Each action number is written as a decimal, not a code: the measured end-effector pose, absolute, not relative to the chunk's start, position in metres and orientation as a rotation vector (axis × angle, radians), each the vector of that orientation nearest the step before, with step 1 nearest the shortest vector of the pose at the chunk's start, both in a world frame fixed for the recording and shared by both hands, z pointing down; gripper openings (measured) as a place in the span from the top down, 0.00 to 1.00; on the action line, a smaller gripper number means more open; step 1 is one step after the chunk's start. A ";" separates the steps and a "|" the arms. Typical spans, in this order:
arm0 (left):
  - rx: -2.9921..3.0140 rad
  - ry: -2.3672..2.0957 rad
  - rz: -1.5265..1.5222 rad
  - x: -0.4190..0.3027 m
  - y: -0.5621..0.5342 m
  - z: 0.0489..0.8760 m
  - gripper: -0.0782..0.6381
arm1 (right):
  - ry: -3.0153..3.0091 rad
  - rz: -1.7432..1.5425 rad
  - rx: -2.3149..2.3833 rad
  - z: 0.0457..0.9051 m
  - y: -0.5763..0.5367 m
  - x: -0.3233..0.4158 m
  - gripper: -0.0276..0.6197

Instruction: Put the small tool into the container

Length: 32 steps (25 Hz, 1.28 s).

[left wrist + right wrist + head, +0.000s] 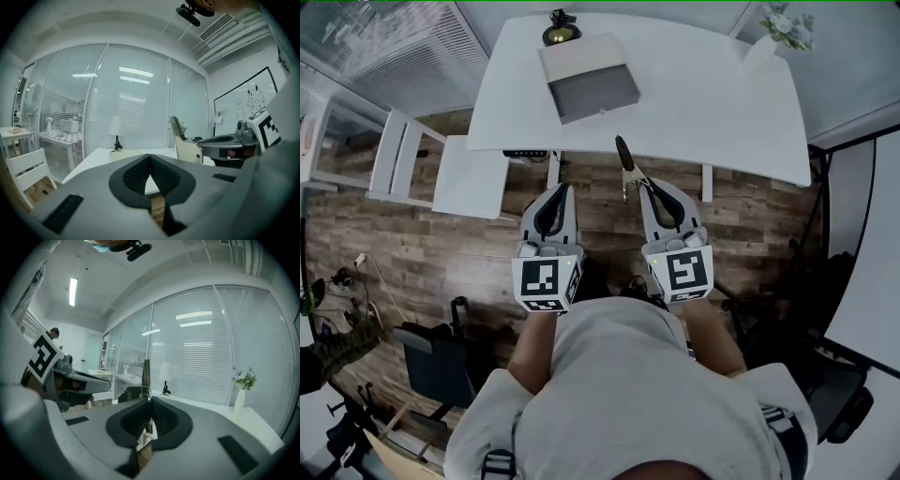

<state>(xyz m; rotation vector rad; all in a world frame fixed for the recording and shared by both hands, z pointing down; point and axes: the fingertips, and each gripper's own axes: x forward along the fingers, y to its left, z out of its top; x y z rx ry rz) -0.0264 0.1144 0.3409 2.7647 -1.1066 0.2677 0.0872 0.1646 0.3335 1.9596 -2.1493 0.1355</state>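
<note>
Left gripper point(558, 190) point(150, 157) is shut tight, and nothing is between its jaws. It hangs over the wood floor point(441, 253), just short of the near edge of the table point(712, 103).

One white chair point(471, 176) stands off the table's left end. Its seat sits just beside the near left corner.

One grey box point(595, 94) sits on the left part of the table, close to the far edge. It looks open, with a pale flap tipped up at the back. I cannot tell if anything is in it. One small lamp point(561, 33) point(116, 131) point(165, 377) stands just behind the box, right at the far edge.

Right gripper point(645, 185) point(149, 401) is squeezed shut on the one small tool point(624, 155) point(146, 373). The tool sticks out past the jaw tips. It has a dark end in front and a shiny metal part by the jaws. In the head view the dark end shows over the near edge of the table, to the right of the box and nearer than it. The tool and the box are well apart.

From the box over to the right end, the table top shows plain white. One white vase point(761, 52) point(240, 401) with flowers point(787, 23) stands in the far right corner.

The two grippers are side by side, near each other and not touching.
</note>
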 end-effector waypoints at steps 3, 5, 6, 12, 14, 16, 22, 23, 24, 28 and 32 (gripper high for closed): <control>2.763 -1.071 0.272 -0.038 0.088 0.349 0.86 | -2.112 0.166 1.939 0.340 0.136 0.073 0.91; 2.762 -1.042 0.278 -0.045 0.072 0.355 0.86 | -2.083 0.177 1.932 0.344 0.121 0.063 0.92; 2.763 -1.025 0.282 -0.048 0.065 0.358 0.86 | -2.071 0.183 1.933 0.346 0.115 0.059 0.91; 2.771 -0.955 0.301 -0.056 0.040 0.372 0.86 | -2.009 0.223 1.964 0.357 0.098 0.050 0.91; 2.759 -0.945 0.298 -0.054 0.039 0.375 0.86 | -1.992 0.235 1.966 0.361 0.100 0.053 0.92; 2.749 -0.933 0.292 -0.053 0.038 0.378 0.86 | -1.971 0.235 1.966 0.364 0.099 0.056 0.92; 2.732 -0.909 0.315 -0.048 0.019 0.393 0.86 | -1.889 0.179 1.896 0.374 0.075 0.062 0.92; 2.724 -0.910 0.318 -0.047 0.014 0.397 0.86 | -1.884 0.174 1.876 0.377 0.069 0.062 0.92; 2.717 -0.914 0.320 -0.046 0.009 0.399 0.86 | -1.880 0.170 1.857 0.380 0.064 0.062 0.92; 2.697 -0.950 0.315 -0.039 -0.007 0.407 0.86 | -1.832 0.100 1.739 0.393 0.047 0.068 0.92; 2.677 -0.975 0.342 -0.030 -0.030 0.420 0.86 | -1.772 0.001 1.608 0.403 0.022 0.077 0.92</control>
